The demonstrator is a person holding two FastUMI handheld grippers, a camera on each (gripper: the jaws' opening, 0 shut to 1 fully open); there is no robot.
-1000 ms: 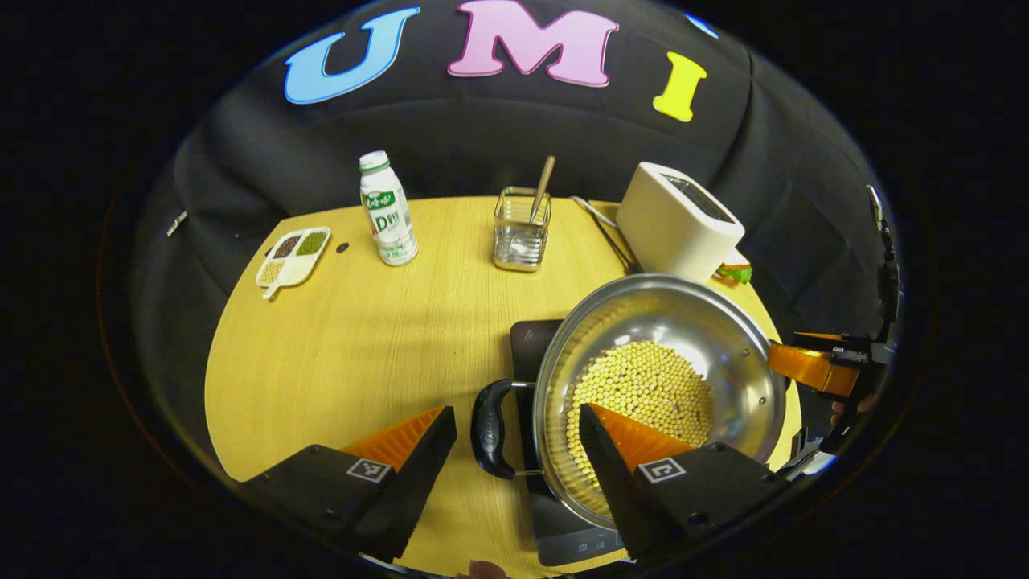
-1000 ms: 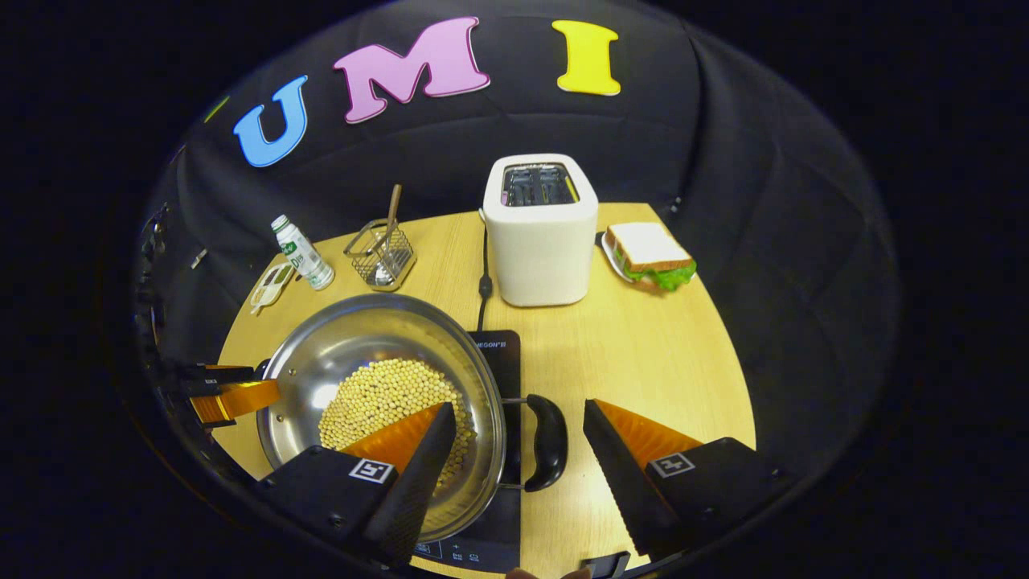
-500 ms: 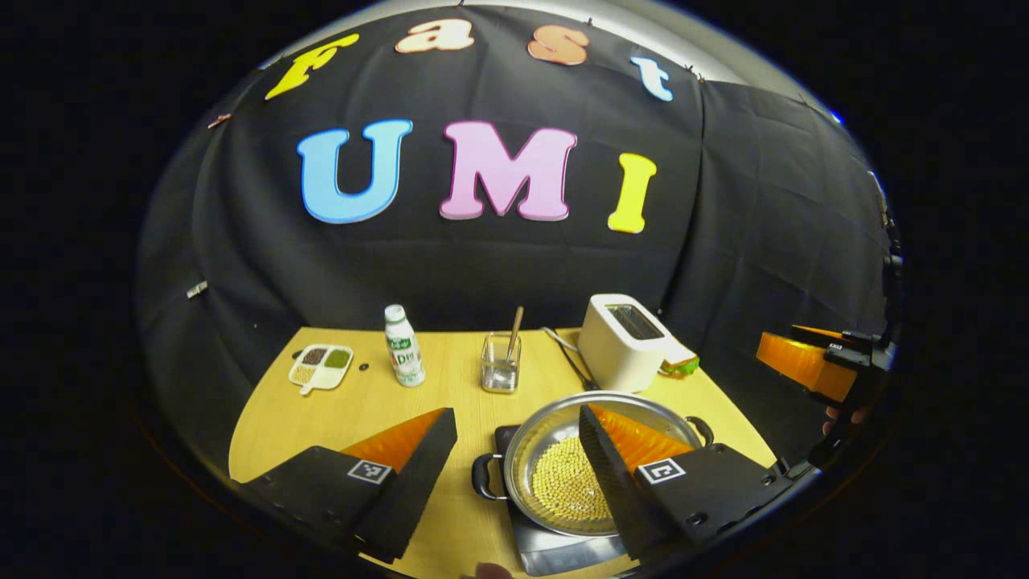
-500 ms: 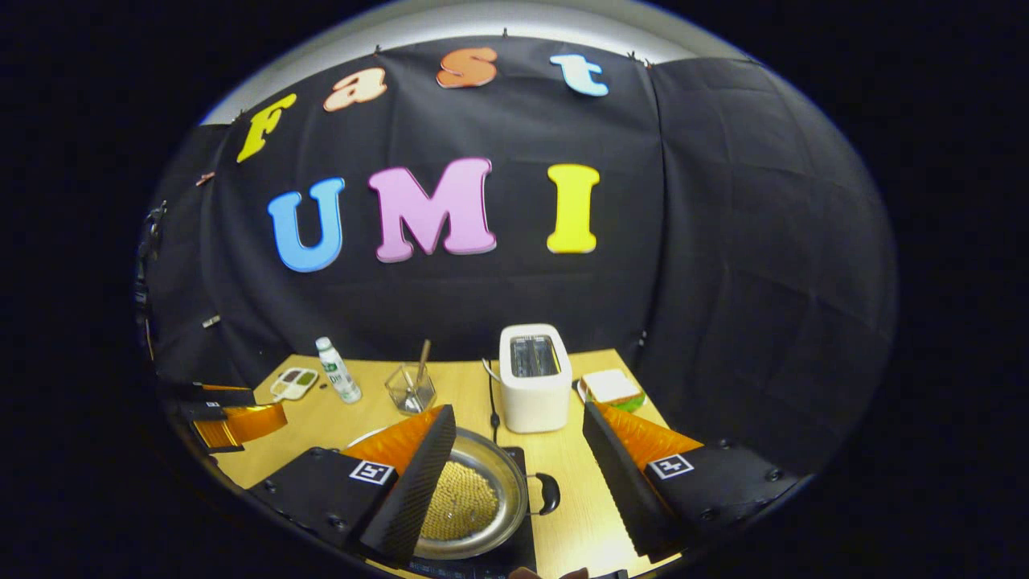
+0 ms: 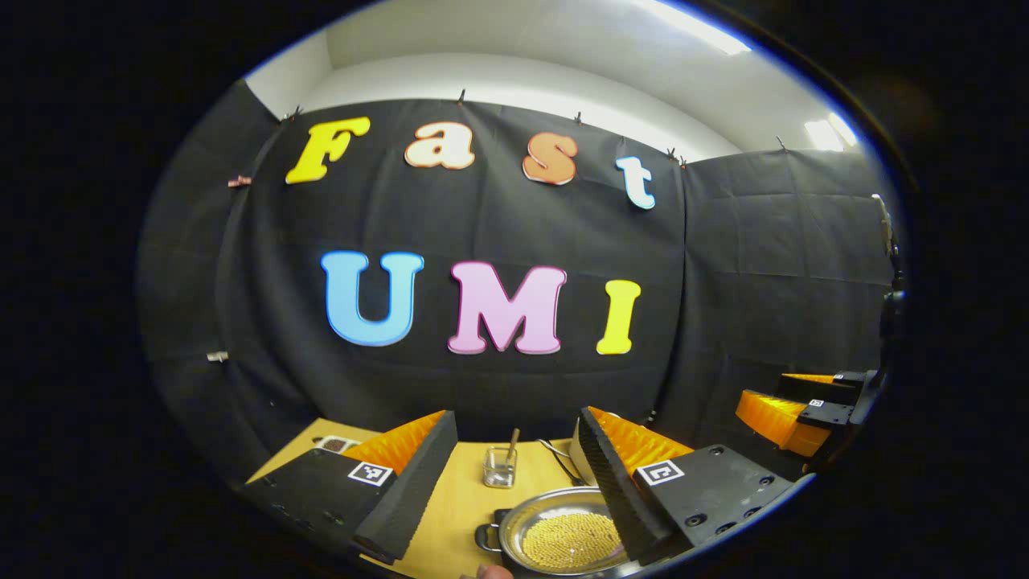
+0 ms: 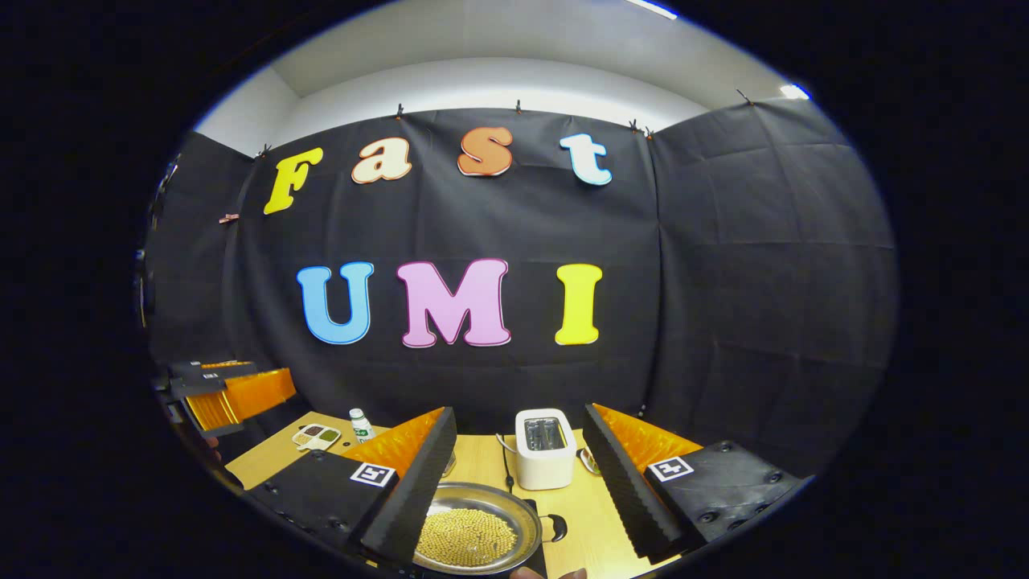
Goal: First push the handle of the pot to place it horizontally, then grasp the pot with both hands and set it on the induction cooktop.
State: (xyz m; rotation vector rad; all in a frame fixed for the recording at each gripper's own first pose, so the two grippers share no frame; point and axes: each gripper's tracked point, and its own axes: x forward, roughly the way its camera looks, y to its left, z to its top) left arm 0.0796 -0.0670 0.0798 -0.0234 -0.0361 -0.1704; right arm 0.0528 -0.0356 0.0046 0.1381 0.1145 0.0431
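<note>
Though below both tongs [image 5: 518,462], pot [image 5: 567,540] apart.

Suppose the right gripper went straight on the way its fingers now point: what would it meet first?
The right gripper is open, raised and aimed well above the table. The white toaster sits low between its fingers, probably below that line, so it would most likely pass over it and reach the black cloth wall first. Depth is unclear.

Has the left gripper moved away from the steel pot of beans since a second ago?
Yes. The left gripper has pulled up and back; the steel pot on the wooden table looks far smaller.
</note>
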